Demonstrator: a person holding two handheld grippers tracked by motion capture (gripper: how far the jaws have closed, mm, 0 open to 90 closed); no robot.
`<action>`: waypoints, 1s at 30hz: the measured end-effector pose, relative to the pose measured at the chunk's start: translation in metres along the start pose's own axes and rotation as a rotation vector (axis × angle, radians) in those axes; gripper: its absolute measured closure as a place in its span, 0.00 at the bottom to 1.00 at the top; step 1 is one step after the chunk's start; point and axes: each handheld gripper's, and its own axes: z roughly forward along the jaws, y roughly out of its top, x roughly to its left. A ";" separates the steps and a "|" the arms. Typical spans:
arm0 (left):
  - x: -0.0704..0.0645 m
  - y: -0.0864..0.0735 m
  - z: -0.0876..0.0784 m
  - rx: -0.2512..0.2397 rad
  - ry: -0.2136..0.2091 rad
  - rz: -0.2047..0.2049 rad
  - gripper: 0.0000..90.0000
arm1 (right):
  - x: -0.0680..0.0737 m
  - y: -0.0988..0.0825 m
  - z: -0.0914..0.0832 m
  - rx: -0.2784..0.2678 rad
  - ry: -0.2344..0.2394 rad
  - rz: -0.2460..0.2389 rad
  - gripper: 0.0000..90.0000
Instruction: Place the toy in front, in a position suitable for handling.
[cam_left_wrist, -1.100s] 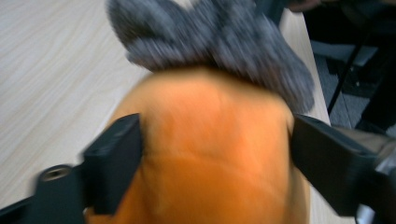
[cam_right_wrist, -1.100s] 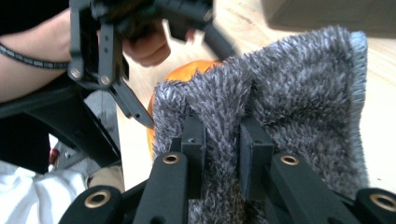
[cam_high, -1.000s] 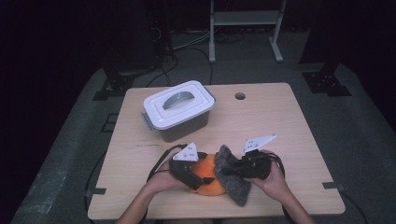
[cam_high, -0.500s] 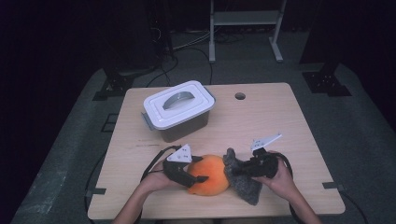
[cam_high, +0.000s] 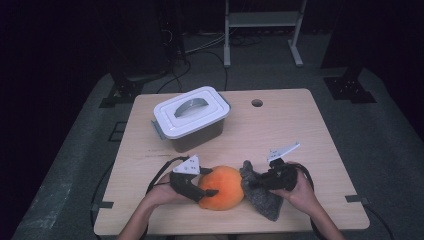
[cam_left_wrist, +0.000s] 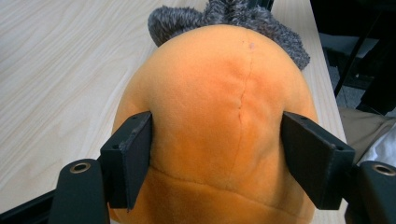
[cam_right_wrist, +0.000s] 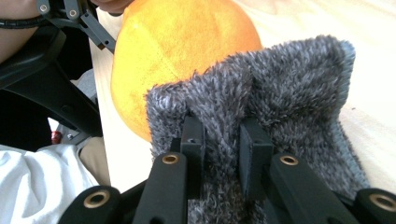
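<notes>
An orange plush ball (cam_high: 222, 187) lies near the table's front edge, with a grey fuzzy piece (cam_high: 262, 200) against its right side. My left gripper (cam_high: 210, 187) comes in from the left. Its jaws have just been closing and now press into both sides of the orange plush ball (cam_left_wrist: 219, 93), straddled by the left gripper (cam_left_wrist: 217, 154). My right gripper (cam_high: 252, 184) is shut on the grey fuzzy piece. In the right gripper view the right gripper (cam_right_wrist: 219, 135) pinches a fold of the grey fuzzy piece (cam_right_wrist: 289, 84), with the orange plush ball (cam_right_wrist: 177, 42) behind it.
A grey container with a white handled lid (cam_high: 190, 117) stands at the back left of the wooden table (cam_high: 300, 130). A small round hole (cam_high: 257, 103) sits near the table's far edge. Dark floor, cables and stands surround the table.
The left jaws have closed onto the orange plush. Both hands drew slightly apart and lower, and the grey piece has come off the plush's top, baring more orange.
</notes>
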 end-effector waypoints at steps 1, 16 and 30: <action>-0.001 0.001 0.001 -0.004 0.006 0.007 0.31 | 0.001 0.001 -0.002 -0.007 -0.002 -0.005 0.82; -0.021 0.027 0.020 -0.035 0.050 0.080 0.32 | 0.030 0.021 -0.004 -0.103 -0.005 -0.119 0.82; -0.021 0.029 0.023 -0.033 0.048 0.077 0.27 | 0.031 0.022 -0.005 -0.084 -0.016 -0.126 0.82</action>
